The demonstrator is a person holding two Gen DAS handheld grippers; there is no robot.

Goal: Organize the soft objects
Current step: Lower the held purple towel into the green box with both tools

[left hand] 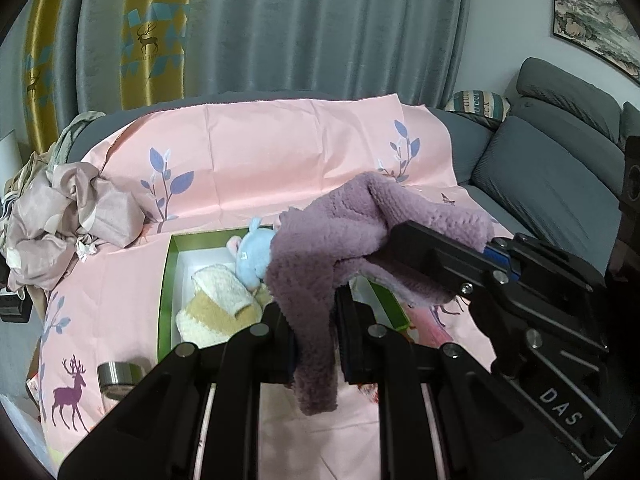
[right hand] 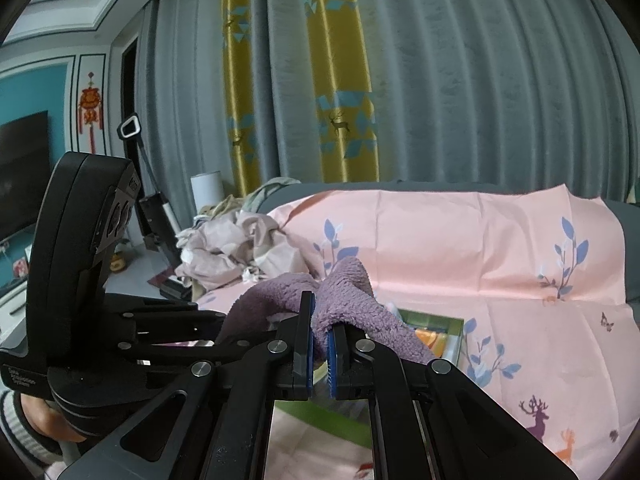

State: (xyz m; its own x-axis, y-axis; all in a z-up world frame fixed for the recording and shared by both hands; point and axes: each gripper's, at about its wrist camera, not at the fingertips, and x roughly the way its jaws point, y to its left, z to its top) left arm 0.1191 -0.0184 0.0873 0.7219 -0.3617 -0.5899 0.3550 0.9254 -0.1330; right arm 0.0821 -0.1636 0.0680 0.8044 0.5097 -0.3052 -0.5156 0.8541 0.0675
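Both grippers' jaws pinch the purple fleece cloth [left hand: 320, 264] above the green-rimmed box [left hand: 166, 280], seemingly clear of its edges.

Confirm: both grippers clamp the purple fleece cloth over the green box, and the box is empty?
Not empty. In the left wrist view the green box already holds a light blue plush toy and a cream-and-tan knitted piece. The rest stands: left gripper and right gripper both clamp the purple fleece cloth above it.
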